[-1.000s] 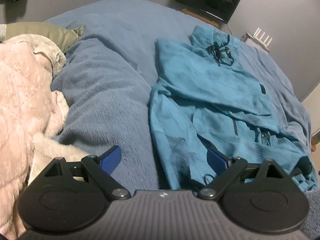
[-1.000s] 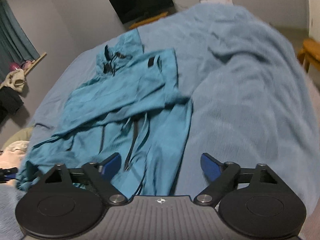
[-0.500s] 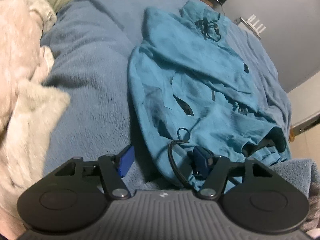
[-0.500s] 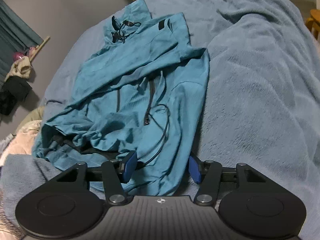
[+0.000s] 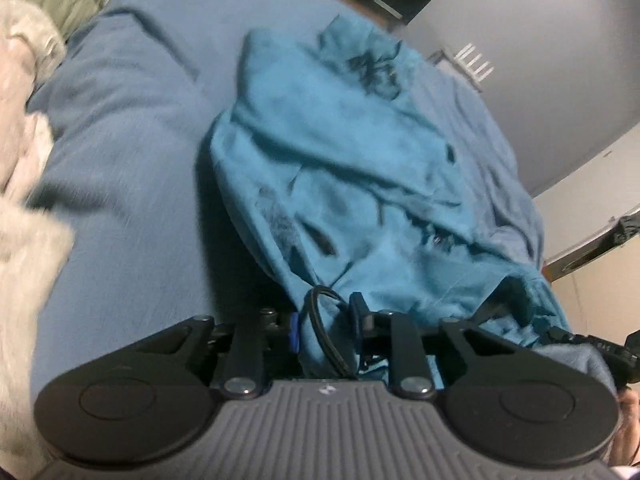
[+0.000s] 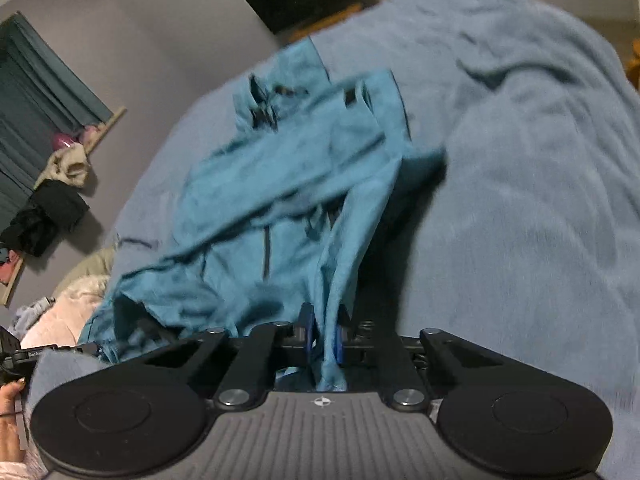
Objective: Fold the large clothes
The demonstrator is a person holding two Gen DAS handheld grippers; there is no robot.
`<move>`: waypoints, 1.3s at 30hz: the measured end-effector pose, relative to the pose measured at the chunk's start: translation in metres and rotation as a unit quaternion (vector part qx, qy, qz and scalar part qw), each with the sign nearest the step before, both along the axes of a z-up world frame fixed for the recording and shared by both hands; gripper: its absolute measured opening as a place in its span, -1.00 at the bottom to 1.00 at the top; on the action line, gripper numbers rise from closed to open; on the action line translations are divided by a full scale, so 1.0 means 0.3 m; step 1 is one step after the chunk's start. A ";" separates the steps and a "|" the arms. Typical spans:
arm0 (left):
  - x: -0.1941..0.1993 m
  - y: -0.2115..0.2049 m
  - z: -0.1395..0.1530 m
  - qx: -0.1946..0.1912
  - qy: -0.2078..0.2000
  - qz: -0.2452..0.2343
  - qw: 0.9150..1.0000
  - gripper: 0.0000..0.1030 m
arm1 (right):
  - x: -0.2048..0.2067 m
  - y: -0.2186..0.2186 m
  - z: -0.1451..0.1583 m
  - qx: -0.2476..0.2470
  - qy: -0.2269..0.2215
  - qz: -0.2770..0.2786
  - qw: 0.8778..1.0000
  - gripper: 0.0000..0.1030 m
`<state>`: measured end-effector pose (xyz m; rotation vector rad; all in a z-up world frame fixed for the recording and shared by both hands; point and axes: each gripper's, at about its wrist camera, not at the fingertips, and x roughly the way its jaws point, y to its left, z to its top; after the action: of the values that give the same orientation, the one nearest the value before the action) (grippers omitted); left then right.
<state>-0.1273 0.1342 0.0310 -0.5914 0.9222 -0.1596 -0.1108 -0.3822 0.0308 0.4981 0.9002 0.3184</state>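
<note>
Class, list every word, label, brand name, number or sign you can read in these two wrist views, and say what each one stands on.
No text can be read in either view.
Small round emblem on the left tool body: a symbol, no letters.
Same emblem on the right tool body: no letters.
Pale lettering on a black device at the left edge of the right wrist view: too small and blurred.
Teal jacket: no label legible.

No legible text, labels or numbers anywhere.
</note>
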 end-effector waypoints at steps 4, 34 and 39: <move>0.053 0.027 0.061 -0.019 -0.035 0.007 0.999 -0.70 | 0.049 0.007 0.060 -0.001 -0.034 0.007 0.999 -0.84; 0.849 0.178 -0.037 -0.055 -0.111 0.078 0.989 -0.72 | 0.893 0.130 -0.030 0.015 -0.184 -0.148 0.972 -0.99; 0.849 0.172 -0.088 -0.041 -0.106 0.068 0.991 -0.72 | 0.865 0.130 -0.067 0.075 -0.179 -0.088 0.977 -0.66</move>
<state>0.1274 0.1858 0.0045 -0.6968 0.6703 -0.1348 0.1487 -0.3432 0.0109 0.6317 0.4809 0.3038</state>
